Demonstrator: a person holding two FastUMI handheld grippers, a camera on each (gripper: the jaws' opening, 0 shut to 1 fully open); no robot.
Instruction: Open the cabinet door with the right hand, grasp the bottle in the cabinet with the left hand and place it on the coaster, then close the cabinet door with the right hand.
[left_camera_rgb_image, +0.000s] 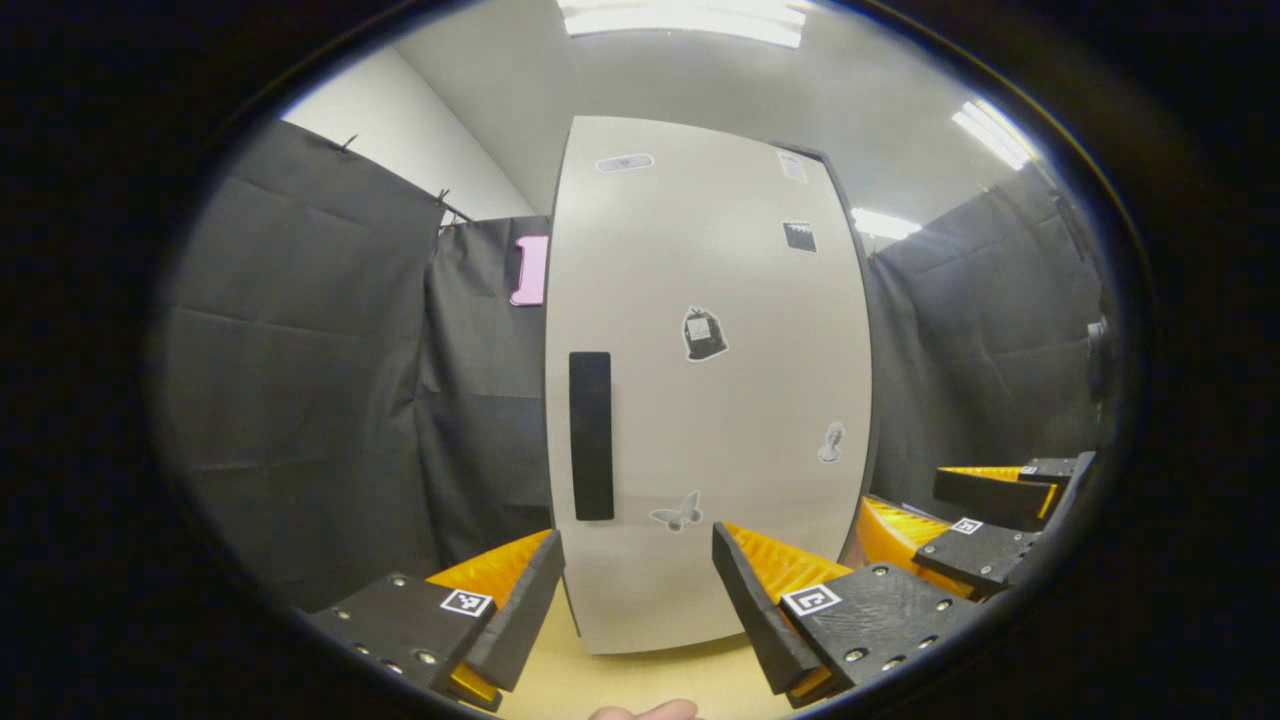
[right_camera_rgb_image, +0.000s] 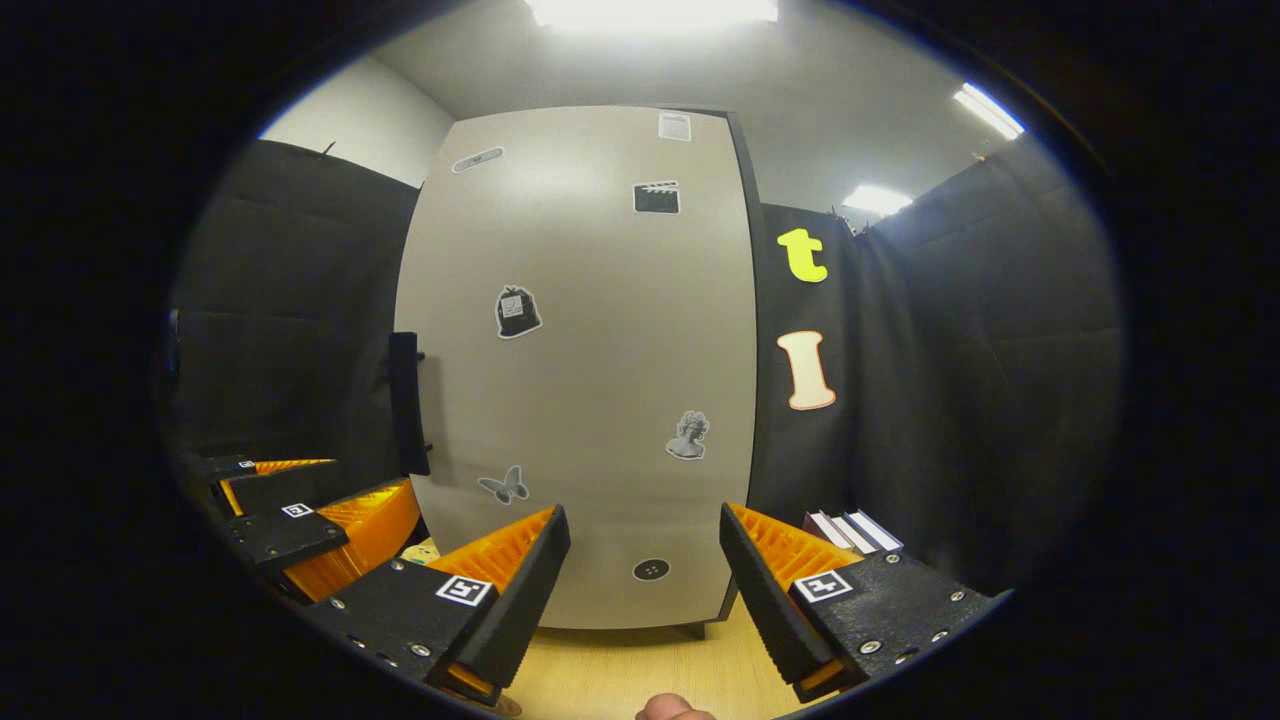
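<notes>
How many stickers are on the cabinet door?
7: an oval one top left, a label top right, a clapperboard below it, a bag mid-left, a bust lower right, a butterfly lower left, a round dark one lowest. Others may be hidden.

pale grey cabinet door (left_camera_rgb_image: 700, 400), black handle (left_camera_rgb_image: 591, 435)

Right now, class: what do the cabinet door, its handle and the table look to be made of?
Cabinet door: smooth matte beige laminate or painted board, evenly soft sheen. Handle: flat black bar, probably plastic or coated metal. Table: pale wood-look surface, faint grain; veneer or solid, unclear.
</notes>
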